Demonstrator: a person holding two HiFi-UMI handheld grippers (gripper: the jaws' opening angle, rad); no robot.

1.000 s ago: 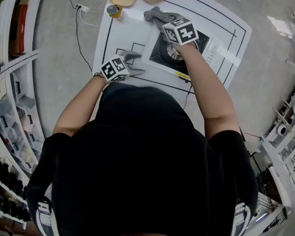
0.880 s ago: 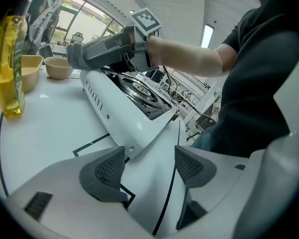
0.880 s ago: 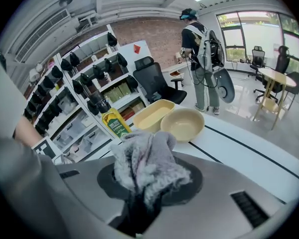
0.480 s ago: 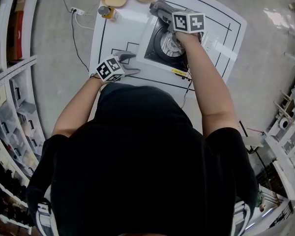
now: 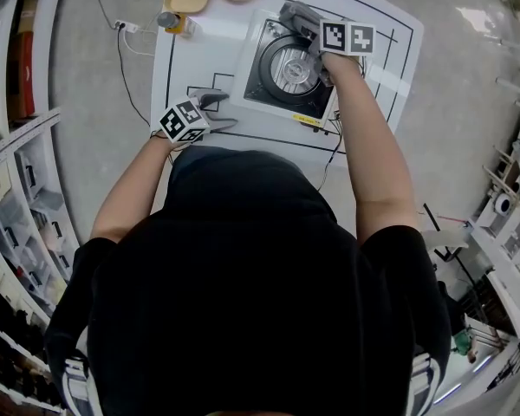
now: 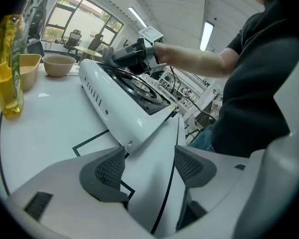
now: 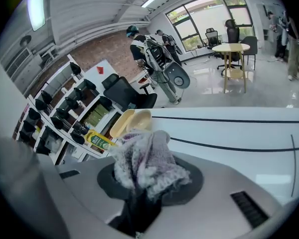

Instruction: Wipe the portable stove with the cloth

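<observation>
Right gripper clamped on grey cloth, at far-right corner of portable stove. Left gripper jaws apart, empty, low over white table, just beside stove's near-left corner.

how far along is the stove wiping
Done: the cloth is picked up, clamped in the right gripper. In hand: the cloth is at the far edge of the stove, near its right corner. The left gripper is open and empty beside the stove. Left: the rest of the top; the pictures cannot show how much is already clean.
</observation>
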